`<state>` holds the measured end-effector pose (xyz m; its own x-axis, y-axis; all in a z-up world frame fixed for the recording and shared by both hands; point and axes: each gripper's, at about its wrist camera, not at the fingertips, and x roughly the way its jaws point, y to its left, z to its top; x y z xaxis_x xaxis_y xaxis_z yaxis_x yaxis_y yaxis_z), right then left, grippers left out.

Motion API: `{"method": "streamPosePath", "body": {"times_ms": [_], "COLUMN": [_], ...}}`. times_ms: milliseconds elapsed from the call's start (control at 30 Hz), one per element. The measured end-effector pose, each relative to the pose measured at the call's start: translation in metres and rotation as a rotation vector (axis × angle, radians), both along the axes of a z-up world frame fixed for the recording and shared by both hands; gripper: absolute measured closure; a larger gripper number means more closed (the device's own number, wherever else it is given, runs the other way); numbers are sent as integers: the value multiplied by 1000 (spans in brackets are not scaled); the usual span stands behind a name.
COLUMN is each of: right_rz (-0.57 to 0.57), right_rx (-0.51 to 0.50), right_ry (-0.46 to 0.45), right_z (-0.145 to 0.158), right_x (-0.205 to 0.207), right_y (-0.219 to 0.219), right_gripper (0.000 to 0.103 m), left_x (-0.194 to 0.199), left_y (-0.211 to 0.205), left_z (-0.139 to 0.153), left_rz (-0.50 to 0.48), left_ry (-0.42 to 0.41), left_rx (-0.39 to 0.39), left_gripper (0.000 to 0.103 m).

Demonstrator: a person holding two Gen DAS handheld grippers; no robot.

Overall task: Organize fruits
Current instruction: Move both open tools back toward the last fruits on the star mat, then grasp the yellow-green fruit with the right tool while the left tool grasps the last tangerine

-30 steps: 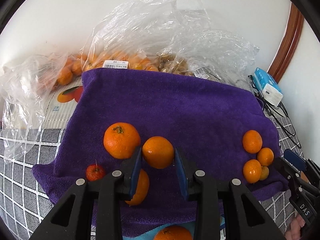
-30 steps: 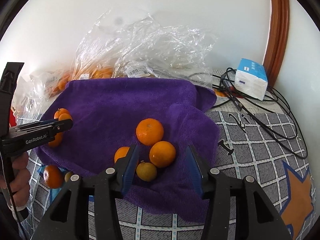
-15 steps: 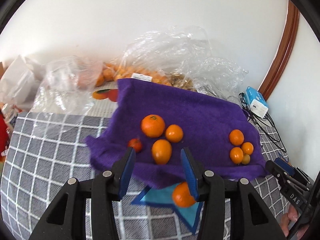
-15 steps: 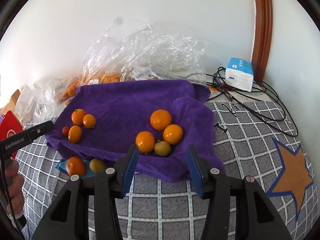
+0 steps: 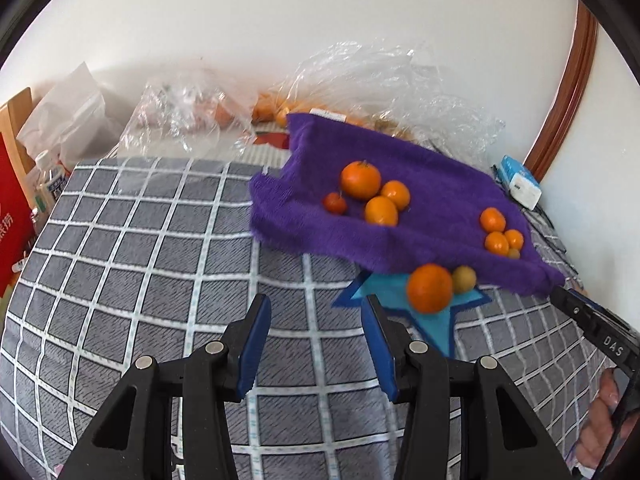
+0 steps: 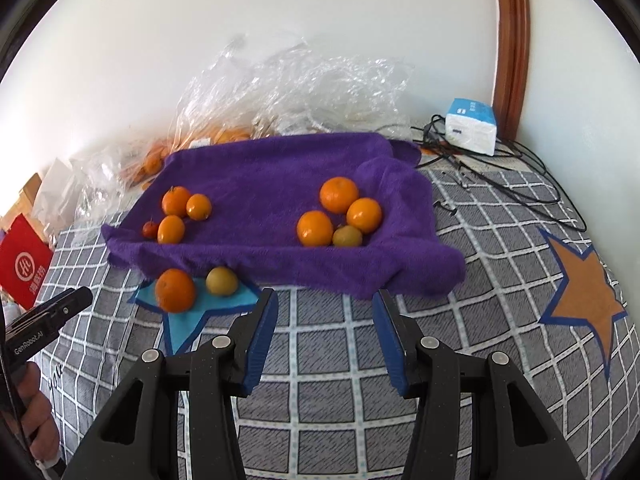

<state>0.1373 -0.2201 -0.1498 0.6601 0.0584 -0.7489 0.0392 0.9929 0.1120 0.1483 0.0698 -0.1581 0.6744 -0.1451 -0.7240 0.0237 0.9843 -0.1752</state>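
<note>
A purple towel point(image 5: 436, 184) point(image 6: 260, 176) lies on the grey checked cover. On it sit two groups of oranges: a left group point(image 5: 360, 179) point(image 6: 175, 201) with a small red fruit point(image 5: 334, 202) point(image 6: 150, 229), and a right group point(image 5: 493, 219) point(image 6: 339, 194) with a small yellow-green fruit point(image 6: 347, 236). One orange point(image 5: 429, 287) point(image 6: 175, 290) and a yellow-green fruit point(image 5: 463, 278) point(image 6: 221, 280) lie off the towel on a blue star patch. My left gripper point(image 5: 316, 340) is open and empty, well back from the towel. My right gripper point(image 6: 324, 332) is open and empty, just before the towel's front edge.
Crumpled clear plastic bags point(image 5: 384, 80) point(image 6: 304, 88) holding more oranges stand against the wall behind the towel. A white-blue box point(image 6: 472, 126) and black cables point(image 6: 500, 176) lie at the right. A red package point(image 6: 24, 264) sits at the left edge.
Both grippers have pulled back from the towel. The left one had an orange between its fingers a second ago; that orange now lies on the towel in the left group.
</note>
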Motion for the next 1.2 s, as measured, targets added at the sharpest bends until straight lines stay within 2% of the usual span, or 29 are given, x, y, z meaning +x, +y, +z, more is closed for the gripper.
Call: {"method": "streamPosePath", "body": {"times_ms": [267, 400, 533, 767, 1000, 1200], "right_rz": [57, 84, 106, 112, 139, 144], "right_rx": [-10, -21, -23, -12, -23, -41], "right_ry": [8, 23, 36, 77, 100, 103], "right_z": [-13, -20, -27, -39, -50, -56], "right_x": [-1, 6, 15, 34, 50, 58], "right_y": [29, 45, 55, 61, 71, 81], "right_gripper": [54, 54, 54, 54, 54, 54], "left_x": [0, 0, 0, -6, -6, -5], "left_y": [21, 30, 38, 36, 36, 36], "left_z": [-16, -22, -30, -32, -32, -34], "left_rz": [9, 17, 27, 31, 23, 21], "left_ry": [27, 22, 33, 23, 19, 22], "left_rx": [44, 38, -1, 4, -4, 2], "left_gripper": [58, 59, 59, 58, 51, 50]}}
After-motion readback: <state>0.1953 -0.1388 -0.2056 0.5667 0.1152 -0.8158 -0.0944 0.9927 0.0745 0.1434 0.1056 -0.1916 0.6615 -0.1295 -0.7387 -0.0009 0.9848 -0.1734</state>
